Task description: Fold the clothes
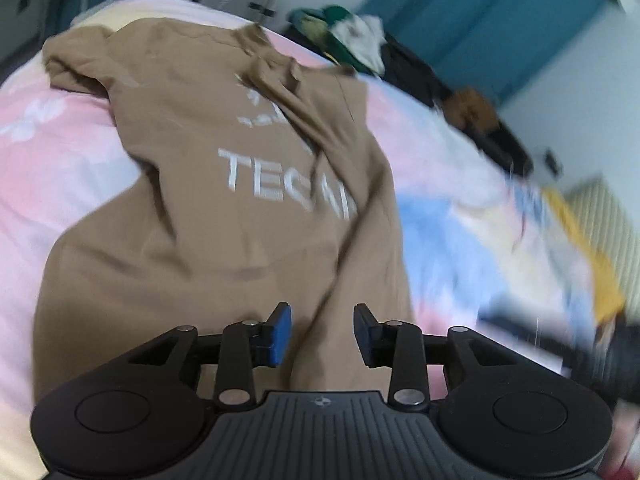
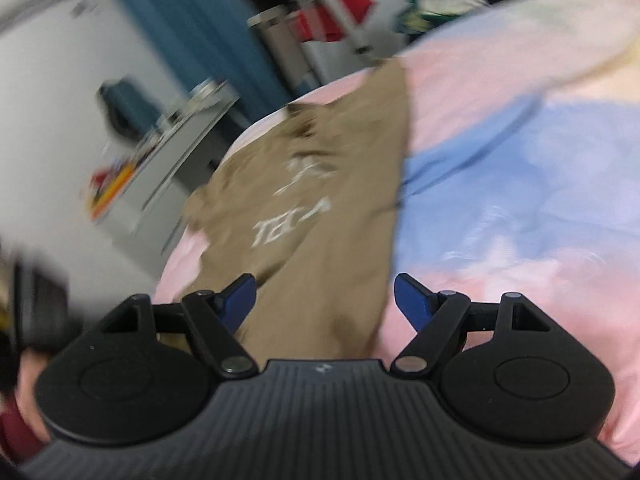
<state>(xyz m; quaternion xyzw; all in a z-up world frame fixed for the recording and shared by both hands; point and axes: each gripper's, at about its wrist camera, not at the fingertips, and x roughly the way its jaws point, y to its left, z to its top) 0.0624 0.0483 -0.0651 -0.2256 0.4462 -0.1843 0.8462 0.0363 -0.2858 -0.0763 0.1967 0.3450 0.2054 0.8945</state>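
A tan shirt [image 1: 224, 208] with white lettering lies spread on a pink and blue bedsheet [image 1: 60, 184]. Its right side is folded over the middle. My left gripper [image 1: 322, 332] is open and empty just above the shirt's near hem. In the right wrist view the same shirt [image 2: 320, 216] lies ahead. My right gripper [image 2: 325, 300] is open wide and empty over the shirt's near right edge. Both views are blurred.
A pile of green, white and dark clothes [image 1: 352, 40] lies at the far edge of the bed. A blue curtain [image 1: 500, 20] hangs behind. A white cabinet [image 2: 168, 160] with clutter stands left of the bed. The bedsheet [image 2: 520, 184] stretches right of the shirt.
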